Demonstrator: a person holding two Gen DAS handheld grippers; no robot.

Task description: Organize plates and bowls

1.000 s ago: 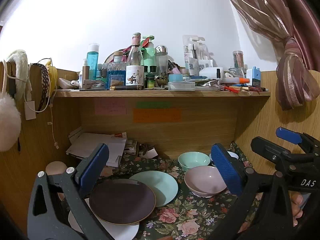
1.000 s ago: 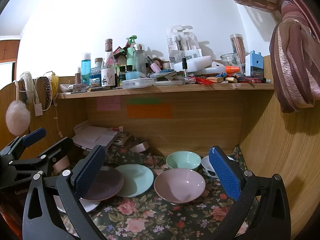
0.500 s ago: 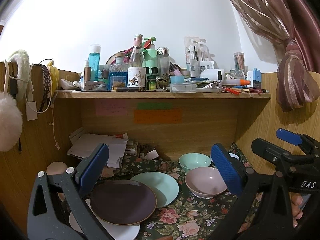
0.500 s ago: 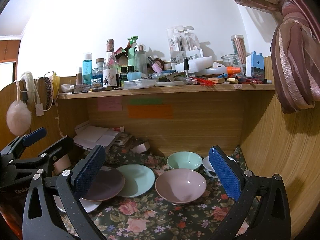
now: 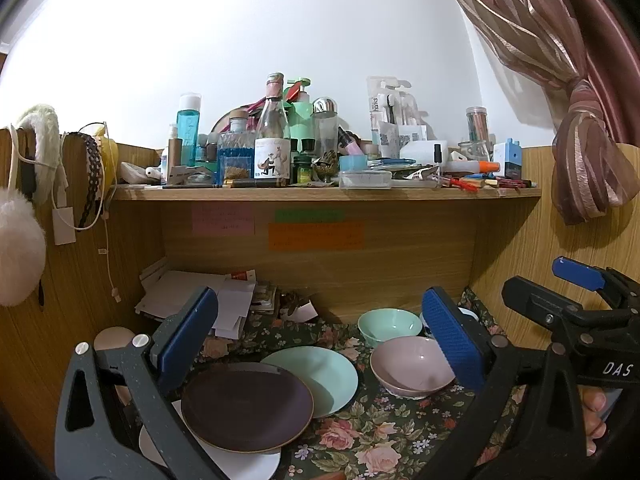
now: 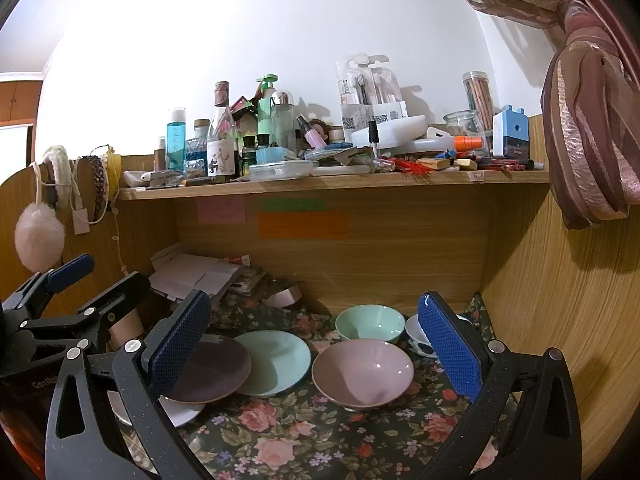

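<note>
Plates first: left gripper point(image 5: 320, 336) wide, empty, above dark plate point(image 5: 247, 406); right gripper point(image 6: 316, 344) wide, empty, above pink bowl point(image 6: 362, 372). Grip rims squarely, lift level.

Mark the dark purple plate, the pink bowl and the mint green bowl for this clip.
dark purple round plate point(image 5: 246, 406), left wrist view, centre of its flat face.
pink round bowl point(image 6: 362, 372), right wrist view, inside of its basin.
mint green round bowl point(image 6: 370, 322), right wrist view, inner wall.
</note>
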